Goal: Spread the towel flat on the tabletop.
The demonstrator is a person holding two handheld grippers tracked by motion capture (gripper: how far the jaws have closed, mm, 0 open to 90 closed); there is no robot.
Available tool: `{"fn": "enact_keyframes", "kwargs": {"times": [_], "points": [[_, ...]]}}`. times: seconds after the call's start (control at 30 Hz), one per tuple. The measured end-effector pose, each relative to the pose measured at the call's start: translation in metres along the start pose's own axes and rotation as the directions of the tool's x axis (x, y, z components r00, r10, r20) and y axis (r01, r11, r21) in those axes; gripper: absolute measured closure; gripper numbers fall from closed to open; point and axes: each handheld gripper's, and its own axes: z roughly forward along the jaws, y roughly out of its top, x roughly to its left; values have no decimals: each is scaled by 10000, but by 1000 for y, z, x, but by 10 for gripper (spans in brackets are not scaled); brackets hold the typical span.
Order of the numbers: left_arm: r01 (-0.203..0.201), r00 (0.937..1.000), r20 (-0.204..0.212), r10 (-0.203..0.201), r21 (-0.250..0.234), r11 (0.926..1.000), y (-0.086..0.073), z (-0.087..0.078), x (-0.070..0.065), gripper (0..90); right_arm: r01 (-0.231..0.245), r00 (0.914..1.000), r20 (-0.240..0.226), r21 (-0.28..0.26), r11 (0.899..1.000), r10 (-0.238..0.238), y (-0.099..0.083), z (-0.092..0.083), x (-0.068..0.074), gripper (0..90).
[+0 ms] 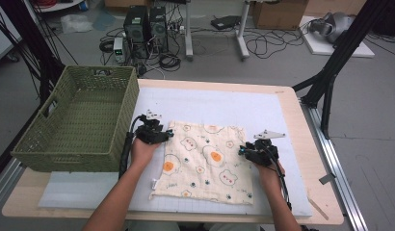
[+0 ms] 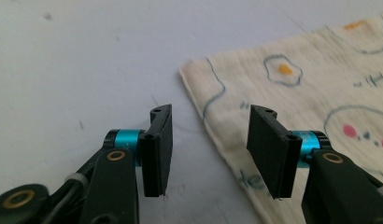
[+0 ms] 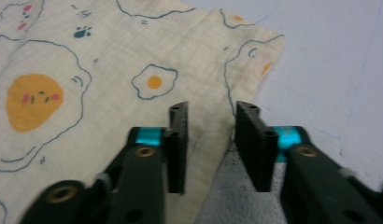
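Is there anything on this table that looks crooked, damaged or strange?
Mostly no. The cream cloth printed with fried eggs lies slightly askew on the white mat, its left edge slanting and a small tag sticking out. The green woven basket overhangs the wooden table's left edge.

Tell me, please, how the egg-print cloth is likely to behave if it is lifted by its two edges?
The egg-print cloth looks thin and lies flat with soft wrinkles, so it would probably sag and drape between the grips rather than hold shape. It seems light. The edge between the right hand-held gripper's open jaws is rumpled, so it may fold or bunch when pinched.
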Motion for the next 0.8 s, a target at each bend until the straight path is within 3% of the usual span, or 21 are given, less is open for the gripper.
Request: {"fn": "enact_keyframes", "kwargs": {"times": [0.07,0.13,0.17,0.2,0.23,0.3,0.37,0.43,0.47,0.53,0.63,0.73,0.8], "points": [[-175,9995,254,174,31,9998,1,-2,-4,520,139,9999,-62,56,9999,-139,1,0,1,805],[-800,9963,360,786,398,9960,0,1,-11,611,290,9995,-84,81,9995,-289,1,1,3,850],[-1160,9932,72,1158,410,9924,0,1,-16,643,307,9995,2,108,9995,-307,2,1,4,856],[-1161,9927,392,1144,435,9923,1,0,-17,723,311,9994,113,109,9995,-313,3,1,5,860],[-1276,9916,281,1263,497,9906,1,1,-20,857,368,9989,276,129,9992,-371,3,1,5,864],[-1693,9855,-59,1698,505,9843,2,2,-24,870,422,9963,743,140,9990,-431,4,1,3,866],[-1719,9842,-355,1735,428,9842,2,2,-24,872,273,9952,943,92,9996,-280,4,2,-2,866],[-1445,9879,-537,1458,266,9891,2,3,-20,872,260,9932,1131,62,9996,-265,5,3,-5,866],[-1262,9905,-539,1266,119,9919,2,4,-19,872,182,9933,1141,20,9998,-183,5,4,-7,865],[-1257,9910,-469,1255,-13,9921,2,5,-20,855,232,9923,1221,12,9997,-232,7,6,-6,850],[-1114,9935,-222,1114,30,9938,2,1,-19,621,206,9932,1150,-116,9997,-191,7,3,-6,752],[-921,9957,81,921,-31,9957,1,-8,-19,535,52,9953,973,-366,9993,-16,6,-5,-8,687],[-860,9962,87,865,-469,9952,-4,-15,-22,528,22,9965,834,-419,9991,13,5,-11,-7,651]]}}
